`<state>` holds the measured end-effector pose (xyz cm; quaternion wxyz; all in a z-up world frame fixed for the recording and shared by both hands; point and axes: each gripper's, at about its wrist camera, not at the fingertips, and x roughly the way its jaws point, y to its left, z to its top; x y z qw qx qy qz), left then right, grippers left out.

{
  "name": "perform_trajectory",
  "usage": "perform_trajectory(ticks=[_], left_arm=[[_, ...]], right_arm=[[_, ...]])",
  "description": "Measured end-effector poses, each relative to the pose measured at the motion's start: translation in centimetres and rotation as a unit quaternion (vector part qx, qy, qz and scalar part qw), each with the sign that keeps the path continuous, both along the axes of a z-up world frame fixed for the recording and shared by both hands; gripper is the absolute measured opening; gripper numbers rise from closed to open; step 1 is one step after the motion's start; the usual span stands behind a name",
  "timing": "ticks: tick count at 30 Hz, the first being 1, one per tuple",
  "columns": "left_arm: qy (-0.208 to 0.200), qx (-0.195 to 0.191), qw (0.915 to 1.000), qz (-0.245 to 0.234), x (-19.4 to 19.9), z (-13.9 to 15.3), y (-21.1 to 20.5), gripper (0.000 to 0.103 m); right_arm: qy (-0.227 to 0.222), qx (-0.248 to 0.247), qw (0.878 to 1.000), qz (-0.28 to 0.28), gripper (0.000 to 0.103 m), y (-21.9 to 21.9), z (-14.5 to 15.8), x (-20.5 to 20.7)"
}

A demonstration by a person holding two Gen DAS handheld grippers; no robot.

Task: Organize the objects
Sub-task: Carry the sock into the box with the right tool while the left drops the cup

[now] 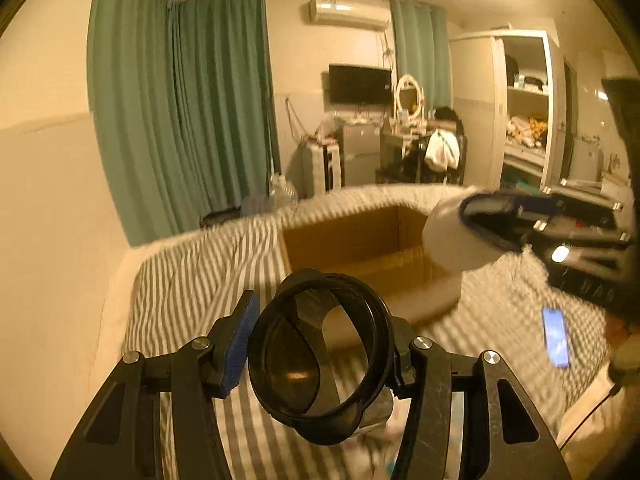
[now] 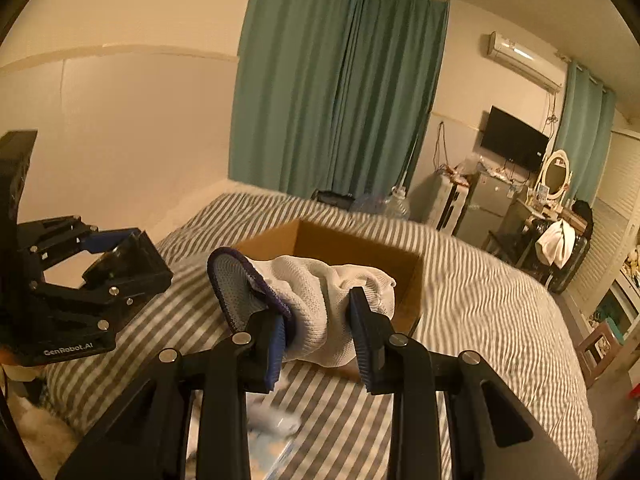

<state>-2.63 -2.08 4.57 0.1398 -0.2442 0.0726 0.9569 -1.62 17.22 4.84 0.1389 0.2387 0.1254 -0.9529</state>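
Observation:
My left gripper [image 1: 318, 344] is shut on a dark round cup [image 1: 320, 360], open mouth facing the camera, held above the striped bed short of the open cardboard box [image 1: 360, 240]. My right gripper [image 2: 320, 332] is shut on a white knitted glove with a purple cuff [image 2: 316, 300], held just in front of the box [image 2: 340, 244]. In the left wrist view the right gripper [image 1: 480, 224] and glove [image 1: 448, 236] hang over the box's right edge. In the right wrist view the left gripper [image 2: 116, 256] is at far left.
A phone with a lit blue screen [image 1: 555, 336] lies on the grey-striped bedcover [image 1: 192, 280] right of the box. Light paper or plastic items [image 2: 272, 428] lie on the bed below my right gripper. Green curtains, a TV and cluttered furniture stand beyond the bed.

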Motion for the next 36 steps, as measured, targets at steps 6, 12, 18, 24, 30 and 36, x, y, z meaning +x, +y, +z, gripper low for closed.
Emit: perform_trajectory(ticks=[6, 12, 18, 24, 30, 36], left_arm=[[0.02, -0.004, 0.9994, -0.028, -6.6, 4.4, 2.1, 0.055], [0.0, -0.045, 0.9982, -0.039, -13.9, 4.6, 4.8, 0.055], [-0.044, -0.083, 0.9944, -0.048, -19.6, 1.0, 7.5, 0.055], [-0.074, -0.115, 0.9891, -0.054, -23.1, -3.0, 8.6, 0.055], [-0.123, -0.122, 0.983, -0.062, -25.4, -5.9, 8.6, 0.055], [-0.145, -0.102, 0.9815, -0.071, -25.3, -6.1, 7.9, 0.069]], right_arm=[[0.007, -0.007, 1.0, -0.004, 0.029, -0.3, 3.1, -6.0], [-0.021, -0.001, 1.0, -0.011, 0.029, 0.3, 4.4, -12.8], [-0.086, 0.003, 0.996, -0.016, 0.029, 1.6, 1.7, -19.4], [-0.155, 0.009, 0.988, -0.013, 0.029, 2.7, -3.5, -23.5], [-0.194, 0.0, 0.981, 0.0, 0.029, 3.7, -6.3, -24.9], [-0.212, -0.028, 0.977, 0.004, 0.044, 5.2, -6.6, -25.4]])
